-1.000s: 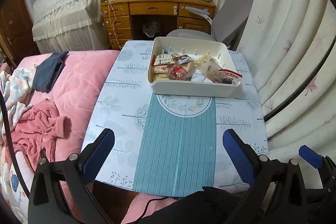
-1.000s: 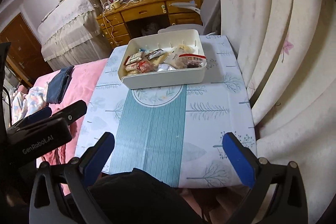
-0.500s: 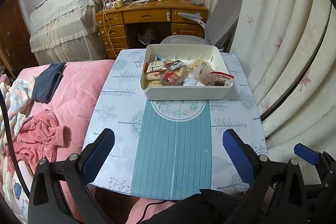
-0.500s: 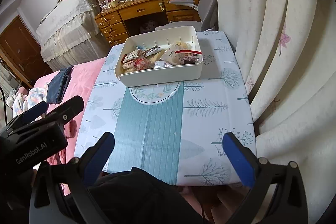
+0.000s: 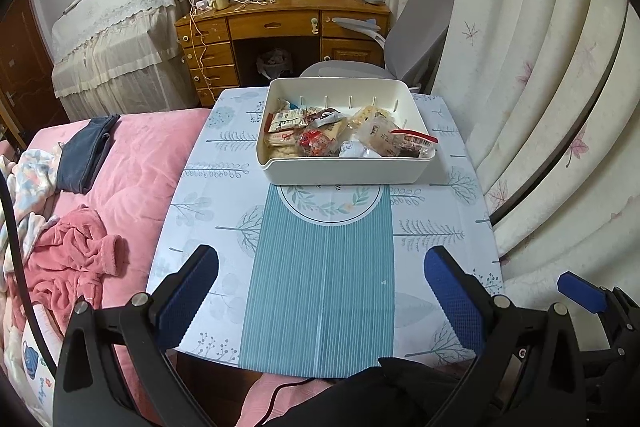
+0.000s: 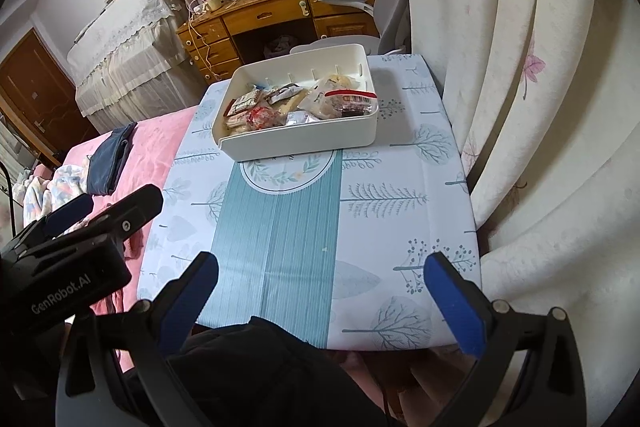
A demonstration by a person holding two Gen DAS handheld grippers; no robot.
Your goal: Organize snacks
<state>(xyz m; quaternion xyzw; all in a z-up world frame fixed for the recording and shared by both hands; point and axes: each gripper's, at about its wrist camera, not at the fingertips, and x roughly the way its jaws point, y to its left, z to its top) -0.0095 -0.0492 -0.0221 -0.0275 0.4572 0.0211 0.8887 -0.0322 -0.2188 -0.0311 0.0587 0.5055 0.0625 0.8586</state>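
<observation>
Bed (image 5: 132,163): pink quilt along the left of the table, with a crumpled pink garment (image 5: 76,259) near the front and folded dark blue cloth (image 5: 86,155) farther back
Left gripper (image 5: 320,291): low over the near edge of the table, jaws spread wide, nothing between the blue pads (image 5: 188,295)
Table (image 5: 432,239): covered by a pale cloth with tree prints and a teal striped band down the middle; the near half is bare
Tray (image 5: 344,173): white, rectangular, on the far half of the table, its front wall on the round leaf emblem of the cloth
Snacks (image 5: 320,135): wrapped packets piled inside the tray, mostly toward its front and left; a clear bag with a red strip (image 5: 404,141) lies at the right end
Right gripper (image 6: 320,291): also at the near edge, just beside the left gripper, jaws wide apart and empty, well short of the tray
Desk (image 5: 280,31): wooden, behind the table, a grey chair (image 5: 416,39) at its right
Curtain (image 5: 540,107): cream, hanging close along the right edge of the table
</observation>
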